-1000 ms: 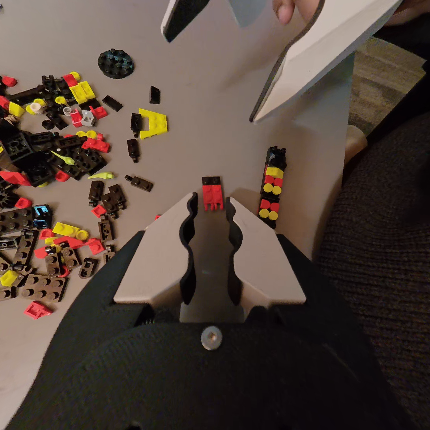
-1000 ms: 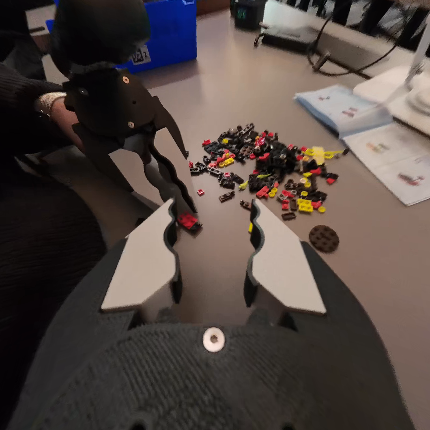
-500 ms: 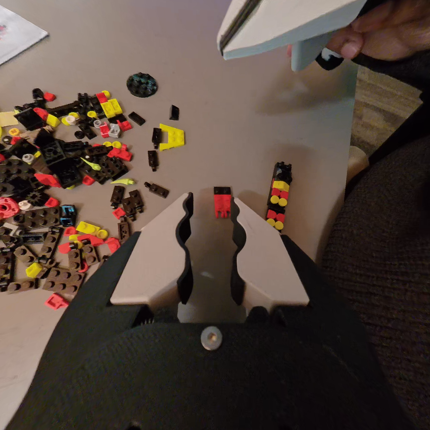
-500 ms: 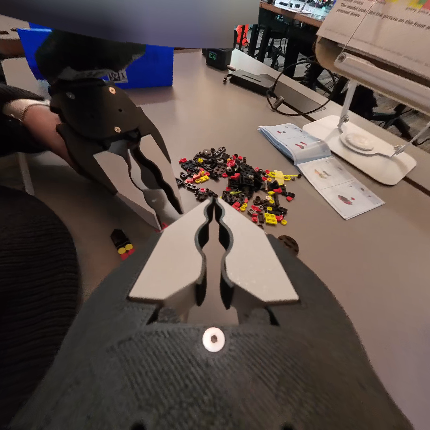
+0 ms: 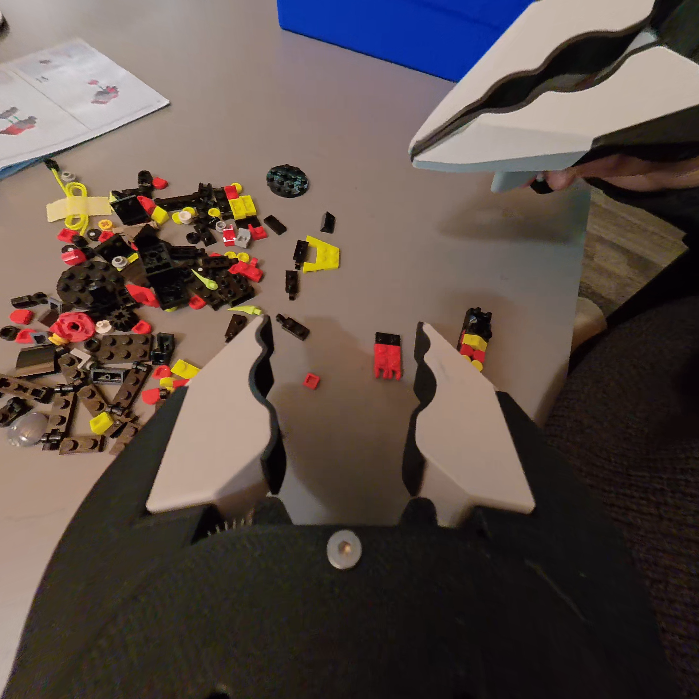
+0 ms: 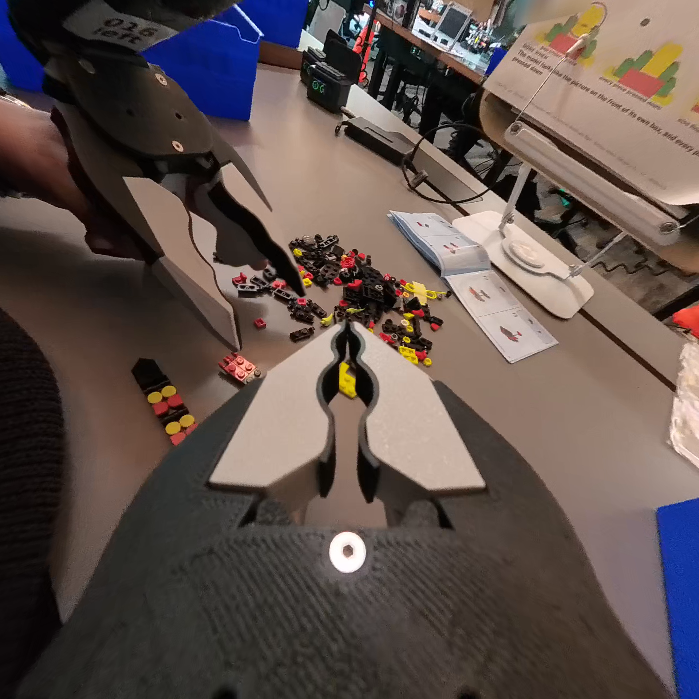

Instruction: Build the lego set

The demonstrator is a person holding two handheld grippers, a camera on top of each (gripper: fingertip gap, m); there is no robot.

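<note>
Left tongs (image 5: 342,329) agape, right tongs (image 6: 347,324) closed, empty.

Loose bricks (image 5: 159,272) — black, red, yellow; strip (image 6: 166,403) — black, red-yellow dots; bin (image 5: 389,34) blue; table (image 5: 378,125) grey.

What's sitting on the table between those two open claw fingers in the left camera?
Between the left gripper fingers, the left wrist view shows a red-and-black hinged piece and a tiny red square tile; the rest is bare table.
</note>
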